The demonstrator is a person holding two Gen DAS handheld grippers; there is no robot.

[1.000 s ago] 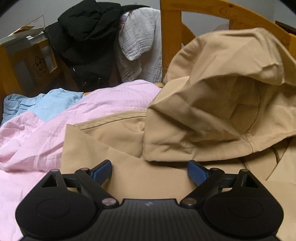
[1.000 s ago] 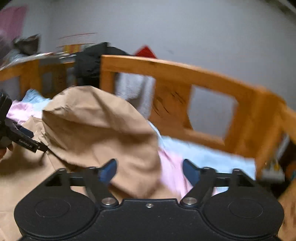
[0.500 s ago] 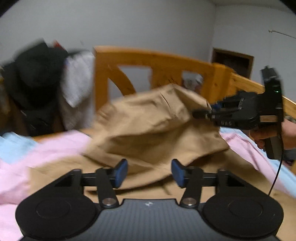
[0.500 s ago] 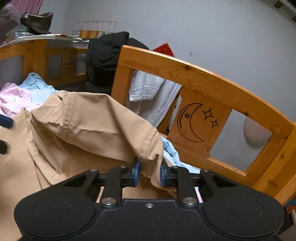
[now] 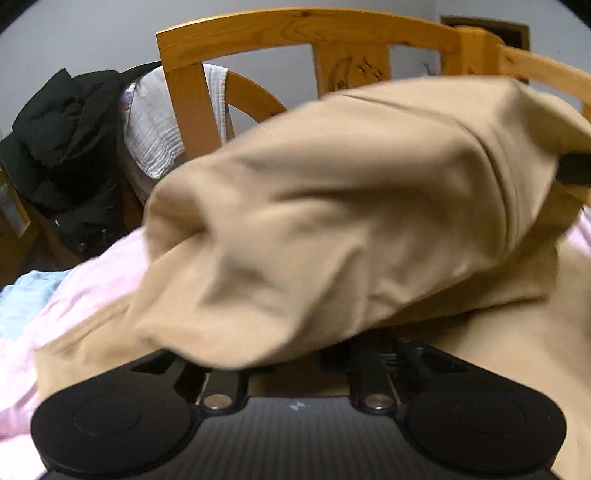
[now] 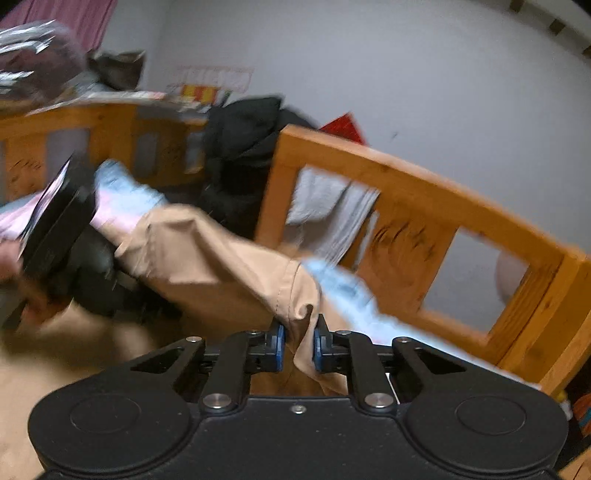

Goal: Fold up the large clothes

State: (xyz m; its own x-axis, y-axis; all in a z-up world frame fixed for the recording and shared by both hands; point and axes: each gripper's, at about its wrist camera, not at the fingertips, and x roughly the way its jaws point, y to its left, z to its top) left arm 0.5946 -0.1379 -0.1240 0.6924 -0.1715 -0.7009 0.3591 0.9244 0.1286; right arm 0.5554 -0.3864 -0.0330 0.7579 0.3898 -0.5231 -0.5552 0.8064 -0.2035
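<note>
Change, right gripper (image 6: pixel 298 347): a second ago my jaws stood wide with the tan hood ahead of them; they now pinch a fold of the hood's edge, blue pads (image 6: pixel 279 345) pressed on cloth from both sides.
Change, left gripper (image 5: pixel 295 360): it was wide open over flat tan fabric; its jaws are closing at this moment. The hood has draped over the fingers and hides the tips, so I cannot tell whether the pads are pressing yet, though cloth sits right where they meet.
Change, tan hooded jacket (image 5: pixel 351 221): the hood was resting on the jacket body; it is now lifted and stretched between my two grippers, the rest of the jacket lying below and in front of both sets of fingers.
Meaning for the task: I judge the hood is being taken up at two points, ready to be laid down flat onto the back as an early fold. The body looks unfolded so far.
Count, grippers: two, each seen from the other's camera at the frame edge.
Count, tan jackets: one.
Count, other cloth beyond my fingers: one pink sheet (image 5: pixel 92 280), one light-blue cloth (image 5: pixel 29 299), one black garment (image 5: pixel 66 147) and one white cloth (image 5: pixel 155 125) hung on the wooden bed rail (image 5: pixel 295 29).
</note>
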